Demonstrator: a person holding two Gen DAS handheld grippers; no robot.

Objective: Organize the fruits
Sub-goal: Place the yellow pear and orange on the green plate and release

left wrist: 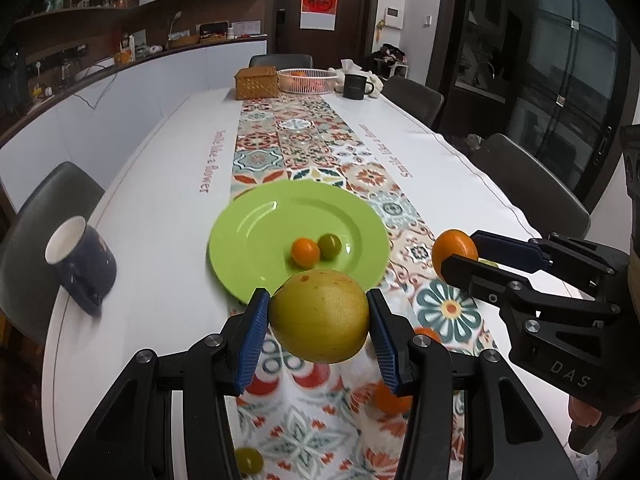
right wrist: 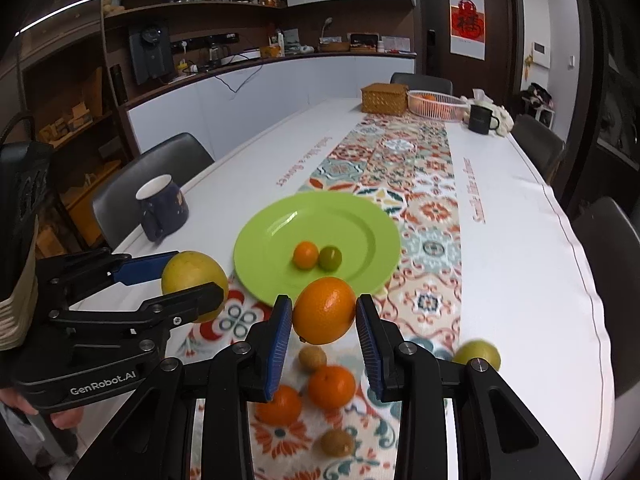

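Observation:
A green plate (left wrist: pixel 256 240) (right wrist: pixel 280 240) lies on the patterned runner and holds a small orange fruit (left wrist: pixel 305 251) (right wrist: pixel 305 255) and a small green fruit (left wrist: pixel 329 245) (right wrist: pixel 330 257). My left gripper (left wrist: pixel 318 314) (right wrist: pixel 190 278) is shut on a large yellow-green fruit (left wrist: pixel 319 315) (right wrist: pixel 192 270), held above the table just short of the plate. My right gripper (right wrist: pixel 324 312) (left wrist: pixel 460 250) is shut on an orange (right wrist: pixel 325 310) (left wrist: pixel 454 246), held near the plate's right front edge.
Loose fruit lies on the runner below the grippers: two oranges (right wrist: pixel 331 385) (right wrist: pixel 280 404), two small brown fruits (right wrist: pixel 313 358) (right wrist: pixel 337 442), a green one (right wrist: pixel 478 352). A dark blue mug (left wrist: pixel 82 264) (right wrist: pixel 162 208) stands left. A wicker box (left wrist: pixel 256 82), white basket (left wrist: pixel 307 79) and black mug (left wrist: pixel 356 86) stand far off.

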